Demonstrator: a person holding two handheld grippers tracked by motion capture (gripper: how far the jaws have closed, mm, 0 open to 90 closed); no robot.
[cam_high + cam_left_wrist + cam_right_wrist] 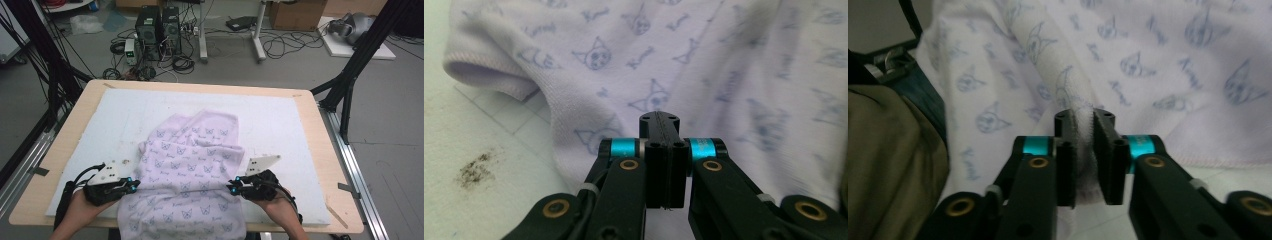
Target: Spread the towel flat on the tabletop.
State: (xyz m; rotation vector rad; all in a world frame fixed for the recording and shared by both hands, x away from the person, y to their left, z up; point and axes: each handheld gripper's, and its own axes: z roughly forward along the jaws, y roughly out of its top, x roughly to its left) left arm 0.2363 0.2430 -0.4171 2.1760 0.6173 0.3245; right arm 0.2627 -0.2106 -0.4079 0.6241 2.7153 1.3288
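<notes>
Workshop floor with cables and computer towers behind; nearer, wooden table point(320, 135) topped with white foam pad point(280, 125), marked by 1 dark smudge point(474, 171) just left of garment

- Lilac garment point(192, 170) with small cat-face print, spread rumpled over middle of pad, near hem hanging past pad's front edge toward person, ribbed cuff point(484, 72) at garment's left side

- Left gripper point(134, 186) at garment's left edge, level with right gripper: jaws pressed together with no gap between them in left gripper view, fabric lying right beyond tips; whether an edge is pinched cannot be told

- Right gripper point(234, 189) at garment's right edge: jaws nearly closed, clamped on a raised fold of garment point(1083, 150), cloth bunched visibly between pads

- Step in hand, by judgement: taking hold of both side edges of garment, ready for folding or flattening

- Next move, likely: lifting both edges together and carrying them over garment's middle or pulling apart to smooth; calls for equal height on 2 sides, steady pinch, and a check that left side really has cloth before any lift

- Risk: thin knit slipping from left jaws, fold going skew
</notes>
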